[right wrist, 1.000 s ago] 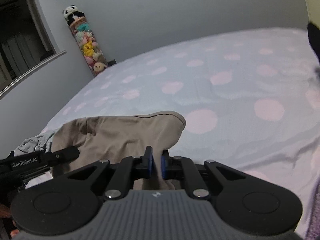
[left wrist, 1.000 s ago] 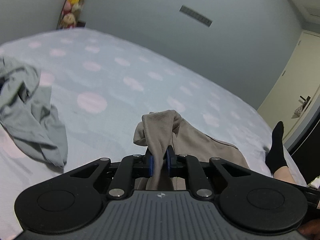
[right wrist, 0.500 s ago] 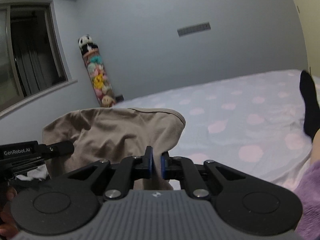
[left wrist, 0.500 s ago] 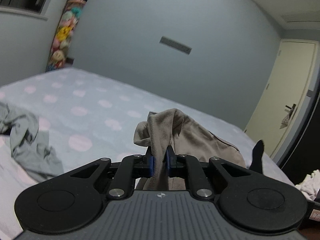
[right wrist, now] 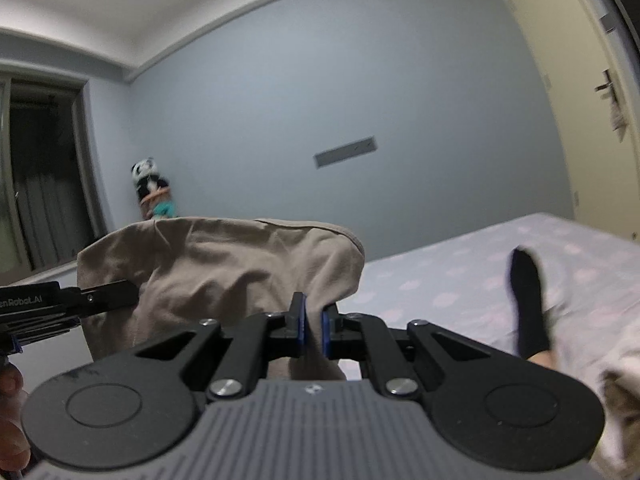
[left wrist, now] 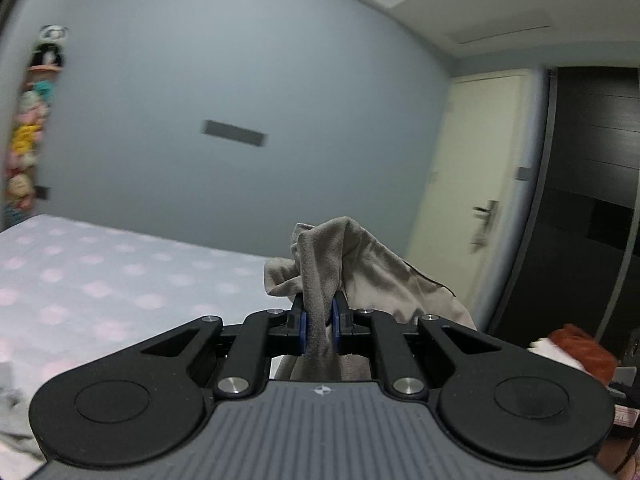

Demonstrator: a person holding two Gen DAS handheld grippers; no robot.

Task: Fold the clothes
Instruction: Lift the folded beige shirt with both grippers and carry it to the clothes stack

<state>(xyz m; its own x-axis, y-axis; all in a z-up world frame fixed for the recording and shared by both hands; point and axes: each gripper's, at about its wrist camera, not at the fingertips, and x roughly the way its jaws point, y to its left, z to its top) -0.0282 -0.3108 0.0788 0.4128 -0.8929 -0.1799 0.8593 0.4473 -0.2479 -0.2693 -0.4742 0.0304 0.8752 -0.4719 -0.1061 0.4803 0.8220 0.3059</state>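
A beige garment (left wrist: 360, 264) hangs in the air between both grippers, well above the bed. My left gripper (left wrist: 319, 322) is shut on a bunched fold of it, and cloth spills over the jaws to the right. In the right wrist view the same beige garment (right wrist: 224, 268) spreads wide to the left, and my right gripper (right wrist: 313, 330) is shut on its lower edge. The left gripper's body (right wrist: 60, 304) shows at the far left of that view, holding the garment's other end.
The bed (left wrist: 100, 280) with a pale sheet and pink dots lies below. A person's foot in a black sock (right wrist: 528, 300) rests on it at the right. A grey garment (left wrist: 12, 412) lies at the left edge. Door (left wrist: 472, 200), dark wardrobe (left wrist: 592, 208) and stacked plush toys (right wrist: 154, 192) line the walls.
Both grippers have risen with the beige garment and tilted up towards level. The bed has dropped low in both views and the walls and ceiling fill them.
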